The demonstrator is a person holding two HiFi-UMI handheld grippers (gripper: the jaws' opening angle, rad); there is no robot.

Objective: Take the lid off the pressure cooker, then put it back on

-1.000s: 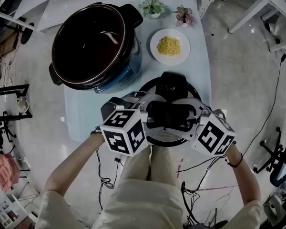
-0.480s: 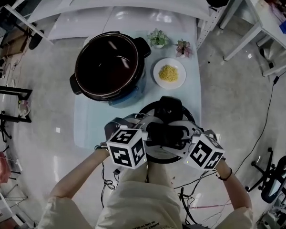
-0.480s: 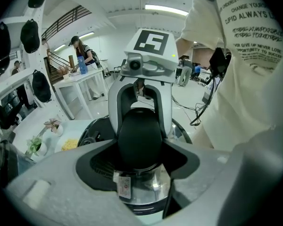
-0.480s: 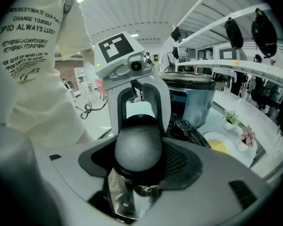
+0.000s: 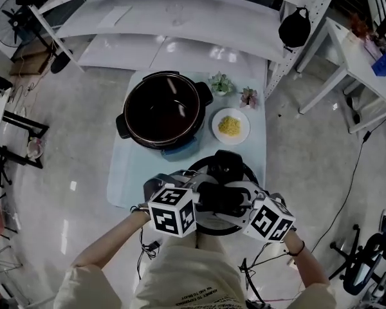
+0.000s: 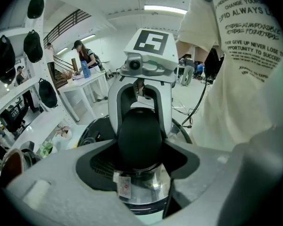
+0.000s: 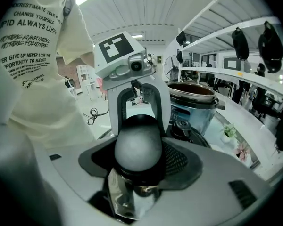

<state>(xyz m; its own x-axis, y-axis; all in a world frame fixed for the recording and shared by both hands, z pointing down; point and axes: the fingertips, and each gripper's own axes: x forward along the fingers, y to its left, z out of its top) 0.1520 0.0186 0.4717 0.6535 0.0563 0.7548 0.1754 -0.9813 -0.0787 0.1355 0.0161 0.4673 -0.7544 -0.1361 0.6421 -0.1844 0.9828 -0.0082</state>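
The pressure cooker's pot (image 5: pixel 159 111) stands open on the pale blue table (image 5: pixel 132 179). Its round lid (image 5: pixel 226 165) hangs over the table's near end, nearer to me than the pot. My left gripper (image 5: pixel 202 197) and right gripper (image 5: pixel 244 202) face each other and are both shut on the lid's black handle (image 5: pixel 222 197), one on each end. In the left gripper view the handle (image 6: pixel 140 138) fills the jaws above the shiny lid (image 6: pixel 141 192). The right gripper view shows the handle (image 7: pixel 137 147) the same way, with the pot (image 7: pixel 193 102) behind.
A white plate of yellow food (image 5: pixel 230 126) sits right of the pot. Two small potted plants (image 5: pixel 221 82) (image 5: pixel 248 96) stand at the table's far right. White shelving (image 5: pixel 180 18) runs behind the table. Cables lie on the floor near my feet.
Both grippers have risen together with the lid between them. The pot, plate and table now look smaller and farther off in the head view.
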